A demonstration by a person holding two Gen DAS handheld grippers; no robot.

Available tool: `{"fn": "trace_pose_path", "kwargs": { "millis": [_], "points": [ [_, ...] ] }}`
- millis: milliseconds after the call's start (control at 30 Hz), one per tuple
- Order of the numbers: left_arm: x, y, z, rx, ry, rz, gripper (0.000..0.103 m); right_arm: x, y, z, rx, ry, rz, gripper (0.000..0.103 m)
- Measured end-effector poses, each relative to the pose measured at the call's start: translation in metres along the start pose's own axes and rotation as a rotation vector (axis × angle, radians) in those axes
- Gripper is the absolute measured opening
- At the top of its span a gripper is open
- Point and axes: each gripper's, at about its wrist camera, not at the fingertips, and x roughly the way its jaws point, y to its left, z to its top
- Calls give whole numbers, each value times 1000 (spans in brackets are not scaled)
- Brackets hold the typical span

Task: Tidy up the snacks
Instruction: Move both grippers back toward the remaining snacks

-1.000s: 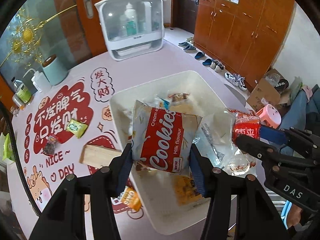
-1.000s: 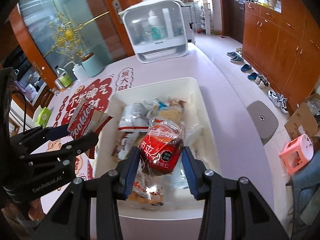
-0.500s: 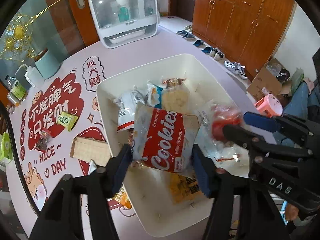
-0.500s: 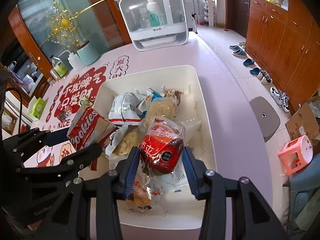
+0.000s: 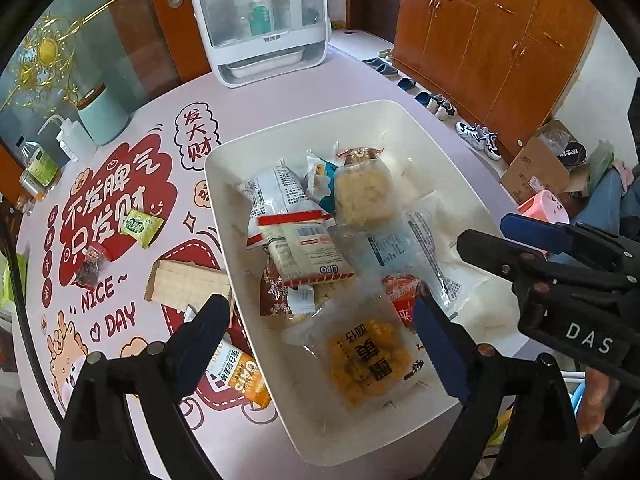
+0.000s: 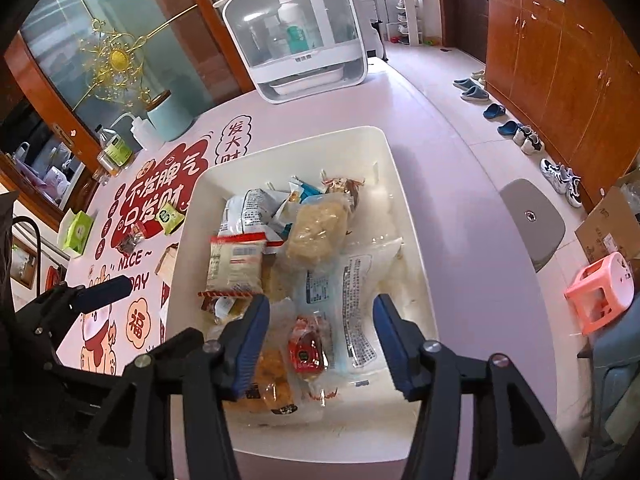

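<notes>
White bin (image 5: 404,114) is piled with snack packets — most of the sorting looks done. Left of the bin, loose on the mat: a green packet (image 5: 141,224), a dark candy (image 5: 91,266), a wafer pack (image 5: 186,283), an orange pack (image 5: 240,372). Left gripper (image 5: 320,344) and right gripper (image 6: 320,334) hover over the bin, jaws spread, holding nothing.

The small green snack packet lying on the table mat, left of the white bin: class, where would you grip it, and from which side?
Judging by its pose, the green packet lies flat and alone on the mat, so come straight down with the open left gripper and pinch across its puffed middle, fingers spanning the two plain sides, not the crimped ends.
</notes>
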Motion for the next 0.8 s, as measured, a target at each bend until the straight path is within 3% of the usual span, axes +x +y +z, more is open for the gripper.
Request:
{"fn": "trace_pose_path", "kwargs": {
  "millis": [567, 800],
  "points": [
    [-22, 12, -20, 0, -18, 11, 92, -5, 18, -10, 13, 12, 31, 55],
    [-41, 42, -37, -18, -34, 36, 92, -5, 44, -11, 2, 3, 50, 55]
  ]
}}
